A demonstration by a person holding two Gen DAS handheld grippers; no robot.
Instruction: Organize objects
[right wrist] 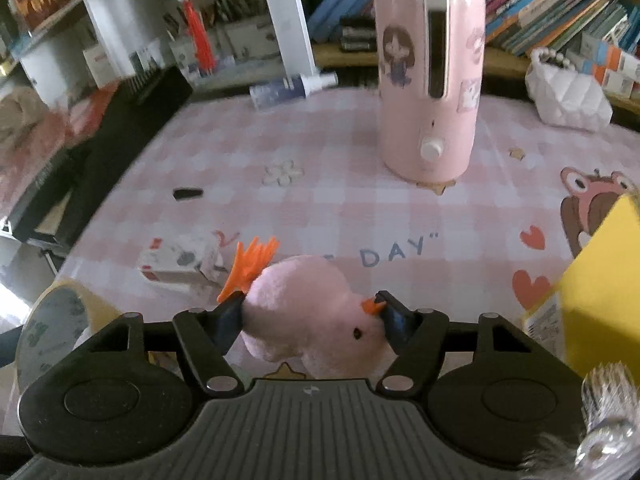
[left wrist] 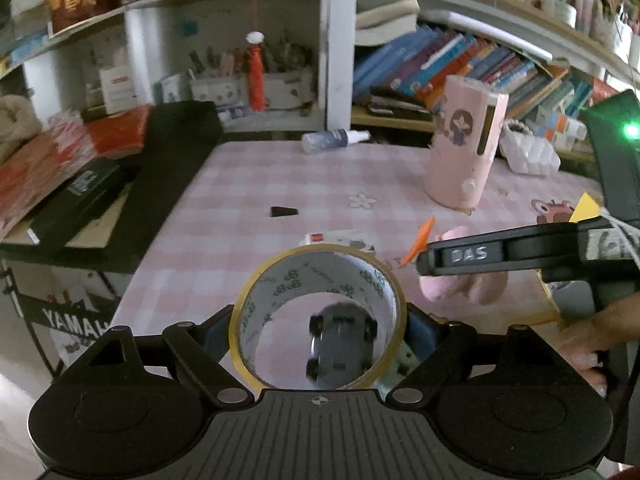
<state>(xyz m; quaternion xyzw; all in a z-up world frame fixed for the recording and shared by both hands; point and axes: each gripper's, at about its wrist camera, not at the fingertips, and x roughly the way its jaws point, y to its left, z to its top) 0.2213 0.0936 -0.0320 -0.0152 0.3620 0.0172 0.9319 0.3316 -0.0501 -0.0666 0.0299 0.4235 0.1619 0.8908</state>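
My left gripper (left wrist: 320, 320) is shut on a roll of yellow tape (left wrist: 376, 276), held upright above the pink checked tablecloth (left wrist: 248, 176). A small grey toy car (left wrist: 340, 344) shows through the roll's hole, on the table below. My right gripper (right wrist: 310, 312) is shut on a pink plush bird (right wrist: 304, 300) with orange crest and beak, just above the cloth. The right gripper also shows in the left wrist view (left wrist: 424, 260), with the plush (left wrist: 452, 284) in it. The tape roll shows at the left edge of the right wrist view (right wrist: 52, 320).
A pink cylinder humidifier (right wrist: 428, 80) stands mid-table. A small white box (right wrist: 180, 260), a black wedge (right wrist: 187, 193), a spray bottle (right wrist: 292, 86), a white quilted bag (right wrist: 568, 96) and a yellow box (right wrist: 600, 288) lie around. Black cases (left wrist: 160, 168) and bookshelves border the table.
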